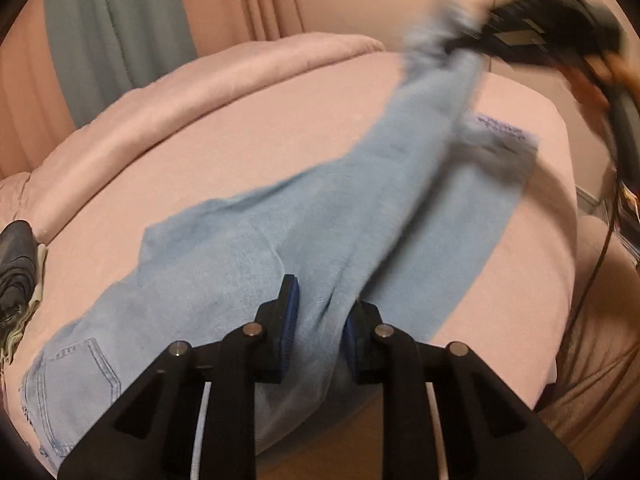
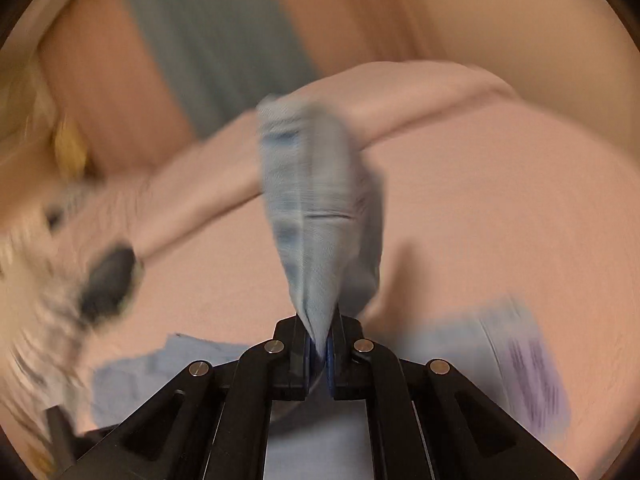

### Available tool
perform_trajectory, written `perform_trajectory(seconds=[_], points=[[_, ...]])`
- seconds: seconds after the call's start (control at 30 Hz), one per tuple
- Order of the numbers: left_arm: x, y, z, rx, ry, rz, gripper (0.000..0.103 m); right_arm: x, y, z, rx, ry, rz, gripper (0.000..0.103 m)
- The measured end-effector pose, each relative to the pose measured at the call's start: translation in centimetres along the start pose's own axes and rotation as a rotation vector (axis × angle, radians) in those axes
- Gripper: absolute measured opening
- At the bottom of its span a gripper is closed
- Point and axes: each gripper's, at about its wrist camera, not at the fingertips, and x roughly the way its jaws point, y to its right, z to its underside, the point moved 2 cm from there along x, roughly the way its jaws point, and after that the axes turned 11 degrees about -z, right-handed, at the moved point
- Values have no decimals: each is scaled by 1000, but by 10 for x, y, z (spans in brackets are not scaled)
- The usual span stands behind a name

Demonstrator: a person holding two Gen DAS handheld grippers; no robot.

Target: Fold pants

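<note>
Nearest the onlooker, at the near edge of the bed [image 1: 248, 128], the left gripper [image 1: 318, 320] stood with its two blue-padded fingers spread a little apart and a ridge of pale blue denim running up between them; whether the pads actually pressed the cloth could not be told for sure, though they seemed to flank it rather than bite. The one pair of pants [image 1: 304, 232] lay across the pink bedsheet with its waist end and a stitched back pocket [image 1: 80, 372] low at the left, just beside that gripper. From there its long axis ran diagonally away, up and to the right. One leg lay flat toward the right edge, with a pale printed tag [image 1: 502, 130] resting near its far end. The other leg rose off the sheet to the far right, where the right gripper [image 1: 460, 42] held it aloft. In the right wrist view the right gripper's fingers were pressed together on a gathered end of the denim, the cloth standing up blurred in front of it. So the left tool was nearer the waist, the right nearer the hem; the fold likely turned on carrying that hem along the axis toward the waist. A small heap of dark clothing [image 1: 16, 268] sat at the left edge. Beyond lay a rolled pink blanket [image 1: 224, 68], then curtains [image 1: 120, 20].
</note>
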Motion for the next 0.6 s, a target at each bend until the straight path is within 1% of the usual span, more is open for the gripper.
perform_trajectory(seconds=[0.03,0.07,0.1,0.13,0.17,0.2,0.23,0.27,0.3,0.33,0.4,0.47,0.53,0.6], points=[[3,2,3,7,-20,8,23,-12,17,19,42,8,-3,5],[9,0,7,11,-40,21,24,-14,33,35,74,-14,13,5],[14,3,10,17,-61,25,24,-11,56,52,144,-55,21,6],[18,6,11,25,-77,22,24,-6,74,64,226,-95,6,8],[20,8,10,30,-78,15,23,-8,89,75,304,-109,-7,10],[19,9,7,28,-78,12,23,-10,100,81,365,-89,-17,14],[18,6,6,17,-85,13,23,-13,113,83,432,-37,-64,15],[20,4,5,1,-92,17,24,-16,114,84,465,-17,-82,18],[20,4,4,-13,-98,22,24,-18,117,83,495,4,-92,24],[20,2,4,-25,-105,25,24,-19,117,80,505,11,-93,26],[21,2,5,-25,-108,14,24,-20,115,77,519,11,-75,26],[23,4,3,-9,-105,-7,24,-21,109,75,482,22,2,26],[23,8,0,5,-103,-22,24,-24,109,68,435,23,46,14],[21,11,8,8,-104,-24,24,-26,105,61,398,30,39,12]])
